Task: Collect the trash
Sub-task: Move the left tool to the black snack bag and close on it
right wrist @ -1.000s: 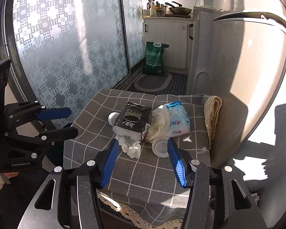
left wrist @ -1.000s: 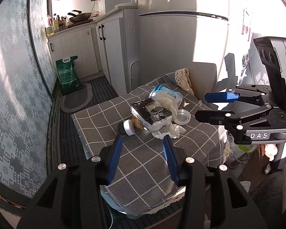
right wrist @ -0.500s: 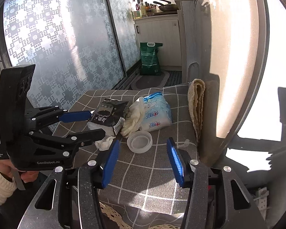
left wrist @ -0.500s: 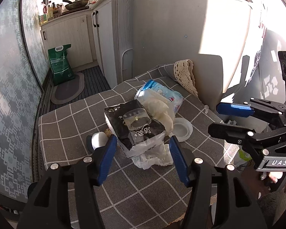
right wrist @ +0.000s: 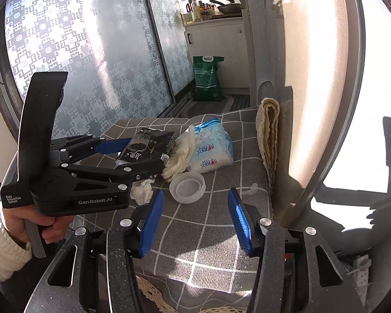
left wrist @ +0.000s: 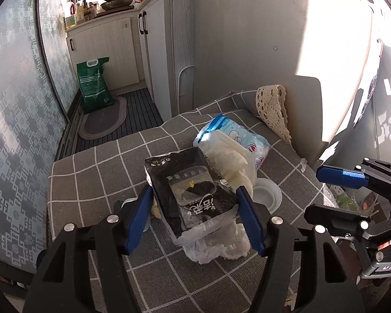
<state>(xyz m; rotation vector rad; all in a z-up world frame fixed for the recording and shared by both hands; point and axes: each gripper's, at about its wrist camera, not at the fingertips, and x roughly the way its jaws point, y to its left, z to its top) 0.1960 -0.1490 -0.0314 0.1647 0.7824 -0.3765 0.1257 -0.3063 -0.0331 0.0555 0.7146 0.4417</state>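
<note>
Both wrist views share the checked table (left wrist: pixel 96 182).

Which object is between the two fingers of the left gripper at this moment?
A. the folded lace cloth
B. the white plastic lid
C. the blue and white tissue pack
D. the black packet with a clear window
D. In the left wrist view the black packet sits between the blue pads of the left gripper, while the white lid lies to its right, outside the fingers.
</note>
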